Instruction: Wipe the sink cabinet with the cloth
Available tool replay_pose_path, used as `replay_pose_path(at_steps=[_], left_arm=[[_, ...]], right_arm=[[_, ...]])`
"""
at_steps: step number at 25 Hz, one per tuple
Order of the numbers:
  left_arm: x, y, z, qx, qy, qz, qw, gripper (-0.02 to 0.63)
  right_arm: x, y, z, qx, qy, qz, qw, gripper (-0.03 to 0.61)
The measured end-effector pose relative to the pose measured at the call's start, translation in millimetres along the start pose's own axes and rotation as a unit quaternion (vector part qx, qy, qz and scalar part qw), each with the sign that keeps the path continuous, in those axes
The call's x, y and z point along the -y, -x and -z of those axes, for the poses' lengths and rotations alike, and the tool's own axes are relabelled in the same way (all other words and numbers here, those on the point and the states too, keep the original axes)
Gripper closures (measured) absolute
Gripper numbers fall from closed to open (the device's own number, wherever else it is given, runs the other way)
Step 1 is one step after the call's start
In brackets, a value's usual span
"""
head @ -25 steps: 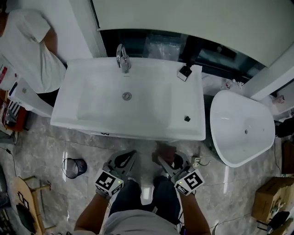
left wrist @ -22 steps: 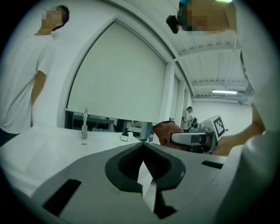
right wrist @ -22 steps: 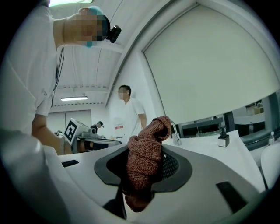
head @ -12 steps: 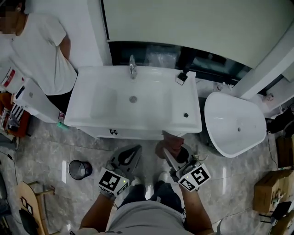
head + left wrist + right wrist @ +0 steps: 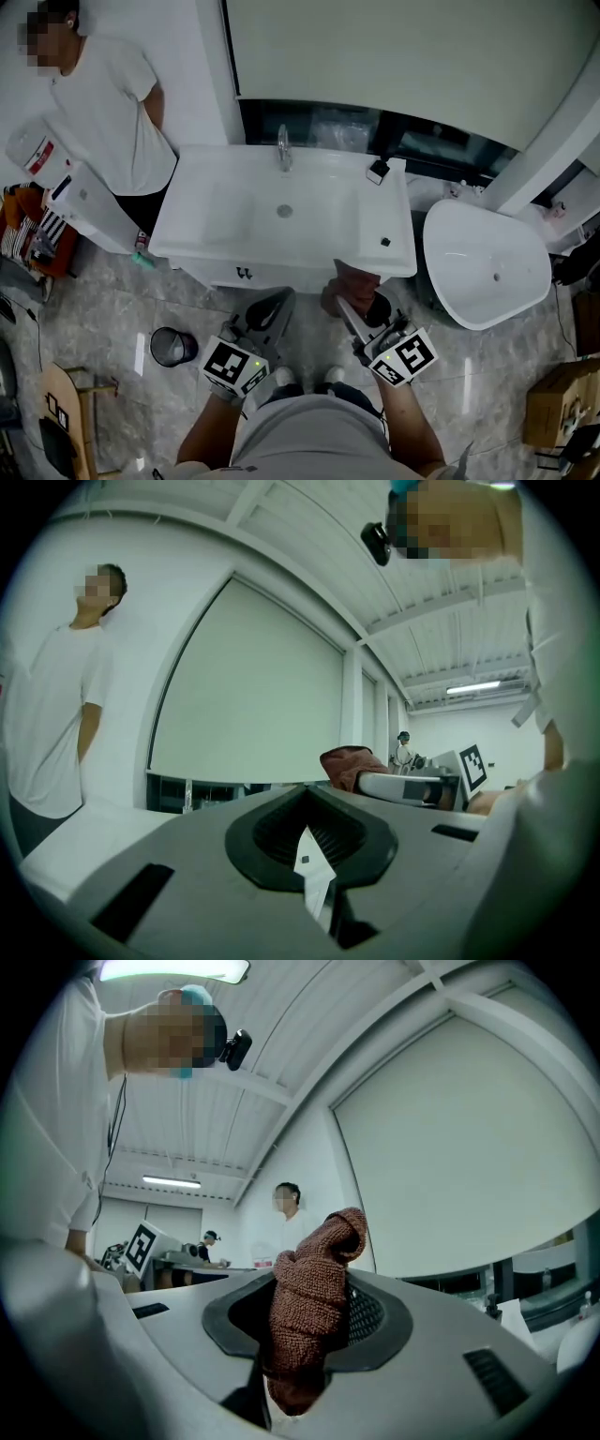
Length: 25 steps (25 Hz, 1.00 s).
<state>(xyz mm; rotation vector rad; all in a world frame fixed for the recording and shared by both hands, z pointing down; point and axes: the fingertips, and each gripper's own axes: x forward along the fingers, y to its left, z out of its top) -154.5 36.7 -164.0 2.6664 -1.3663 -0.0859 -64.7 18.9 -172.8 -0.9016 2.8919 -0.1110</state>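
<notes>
The left claw (image 5: 274,307) is clenched on nothing, just in front of the sink (image 5: 394,255). Beside it the right claw (image 5: 351,314) grasps the rust-brown cloth (image 5: 349,284), a bunched, nubbly terry. The person has stepped back from the sink, so the flat white cabinet front (image 5: 281,276) under its glossy rim now shows, judged ready for wiping
</notes>
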Motion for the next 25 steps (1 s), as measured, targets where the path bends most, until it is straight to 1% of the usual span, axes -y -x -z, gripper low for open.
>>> replay_pose_path(at_steps=[2,5,13,17,25], left_arm=[[4.8,-2.3,-4.7,0.005,-0.003,-0.001,1.0,0.603],[11.7,-4.7,-5.2,0.005,-0.008,0.001,1.0,0.603],[26.3,-10.2,-2.0,0.006,0.005,0.015,0.9999,0.603],[33.5,-10.3,-1.0,0.003,0.002,0.027,0.9996,0.603],[43.4,-8.2,2.2,-0.001,-0.006,0.025,0.9997,0.603]], right_arm=[[-0.9,0.1,-3.5,-0.001,0.008,-0.005,1.0,0.449],[0.0,2.6,-6.4,0.006,-0.003,-0.008,1.0,0.449],[7.7,12.6,-9.9,0.01,-0.01,-0.007,1.0,0.449],[8.8,17.8,-11.3,0.004,0.002,-0.006,1.0,0.449],[12.3,29.5,-12.3,-0.001,-0.001,-0.004,1.0,0.449]])
